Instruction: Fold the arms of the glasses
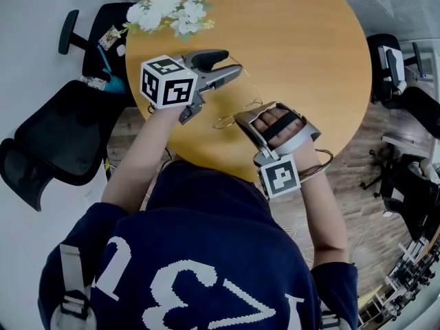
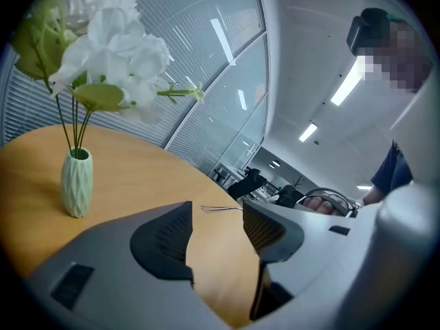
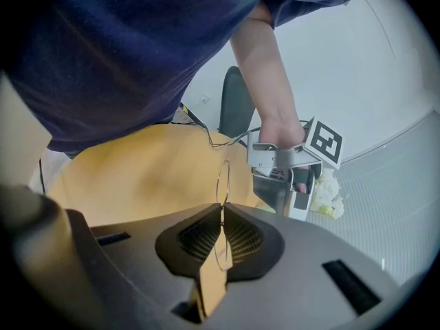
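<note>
Two handheld grippers were over the near edge of a round wooden table (image 1: pixel 302 40), close together at the centre of the head view. The right gripper (image 1: pixel 239 117) came in from the lower right, its jaws pressed together on the thin wire-rimmed glasses (image 1: pixel 225 122). In the right gripper view the pads had closed on the rim of one round lens (image 3: pixel 223 181), with the ring standing up above the jaw tips and part of it showing below them. The glasses were held above the table edge, at the lower middle of the tabletop in the head view. One slender arm of the glasses ran up and to the right from the frame toward the left gripper (image 1: pixel 232 63).

The left gripper's jaws stood apart with table showing between them. In the left gripper view the tip of a glasses arm (image 2: pixel 221 209) lay in the gap near the jaw ends, apparently closer to the right-hand jaw. Whether it touched either pad was hard to say.

A bunch of white flowers (image 1: pixel 172 2) sat at the upper left of the table. In the left gripper view they stood in a pale green ribbed vase (image 2: pixel 75 183), well apart from the grippers. Black office chairs (image 1: pixel 55 136) stood on the floor to the left of the table.
</note>
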